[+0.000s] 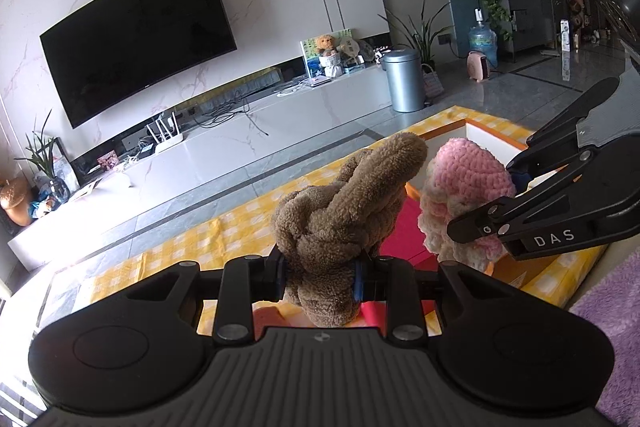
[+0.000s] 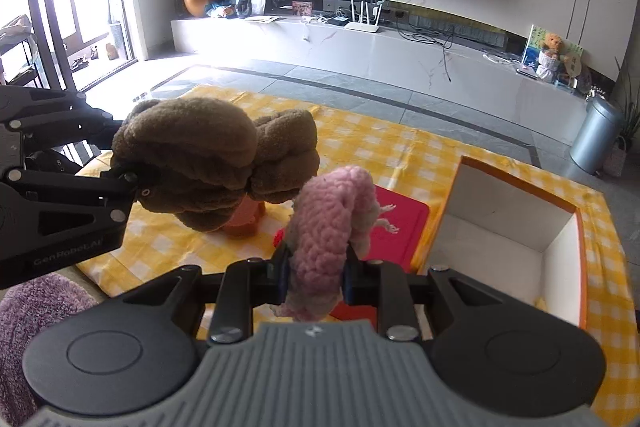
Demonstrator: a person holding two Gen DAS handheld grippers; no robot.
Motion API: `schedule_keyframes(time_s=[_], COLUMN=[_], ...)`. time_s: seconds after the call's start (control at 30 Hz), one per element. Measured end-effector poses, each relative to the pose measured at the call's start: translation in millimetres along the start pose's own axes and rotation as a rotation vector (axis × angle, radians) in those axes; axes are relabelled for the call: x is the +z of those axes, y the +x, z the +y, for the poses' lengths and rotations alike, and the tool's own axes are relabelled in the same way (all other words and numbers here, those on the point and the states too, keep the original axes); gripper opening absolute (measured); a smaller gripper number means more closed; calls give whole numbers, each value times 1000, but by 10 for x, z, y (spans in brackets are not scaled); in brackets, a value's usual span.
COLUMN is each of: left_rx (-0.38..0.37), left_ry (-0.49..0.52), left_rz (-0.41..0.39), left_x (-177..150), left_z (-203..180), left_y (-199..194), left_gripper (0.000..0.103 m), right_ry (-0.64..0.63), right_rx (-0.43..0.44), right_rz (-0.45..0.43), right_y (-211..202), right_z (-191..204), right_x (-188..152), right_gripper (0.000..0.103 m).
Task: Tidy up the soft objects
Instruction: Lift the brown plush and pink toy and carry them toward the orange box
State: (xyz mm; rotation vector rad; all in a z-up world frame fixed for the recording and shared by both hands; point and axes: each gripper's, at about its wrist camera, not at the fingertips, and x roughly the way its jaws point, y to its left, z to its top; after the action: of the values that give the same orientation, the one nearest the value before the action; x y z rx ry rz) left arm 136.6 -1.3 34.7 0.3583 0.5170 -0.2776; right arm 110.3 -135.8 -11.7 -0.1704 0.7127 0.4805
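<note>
Left gripper (image 1: 320, 277) first: its jaws are clamped tight on a brown plush (image 1: 340, 203), a knotted, fuzzy bundle held up in the air above the yellow checked cloth (image 1: 208, 235). From the right wrist view that same plush (image 2: 200, 171) hangs off to the left, pinched at its near side, with something orange (image 2: 244, 223) lying on the cloth just beneath it.

Moving across, there's a red mat (image 2: 396, 223) flat on the cloth, between the two toys and the box.

Next, the right gripper (image 2: 316, 277): jaws closed hard on a pink knit toy (image 2: 332, 223), which curls up and over like a hook, pale cream at its lower end. It's lifted clear of the cloth too. In the left wrist view the pink toy (image 1: 464, 187) sits just beside the brown one, the two nearly touching in mid-air, and the right gripper (image 1: 500, 223) comes in from the right edge.

Furthest right, the box (image 2: 516, 227) — white inside, orange rim — stands open on the cloth, close to the pink toy. I can't see anything lying on the part of its floor that shows.

A purple fluffy rug (image 2: 28, 311) peeks in at the lower left corner.
</note>
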Motion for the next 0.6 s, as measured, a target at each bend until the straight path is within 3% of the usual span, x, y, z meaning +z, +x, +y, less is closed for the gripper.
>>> schedule_keyframes(time_s=[0.4, 0.6], left_rx=[-110, -153], left_ry=[55, 117], left_rz=[-74, -76], left_x=[328, 467], left_z=[-594, -877], left_y=[159, 361], left_gripper=[34, 34], right_ry=[78, 41], right_rx=[-142, -198], right_rz=[-39, -45], right_y=[-452, -489], right_z=[-709, -917], right_x=[-238, -291], right_gripper=[24, 24])
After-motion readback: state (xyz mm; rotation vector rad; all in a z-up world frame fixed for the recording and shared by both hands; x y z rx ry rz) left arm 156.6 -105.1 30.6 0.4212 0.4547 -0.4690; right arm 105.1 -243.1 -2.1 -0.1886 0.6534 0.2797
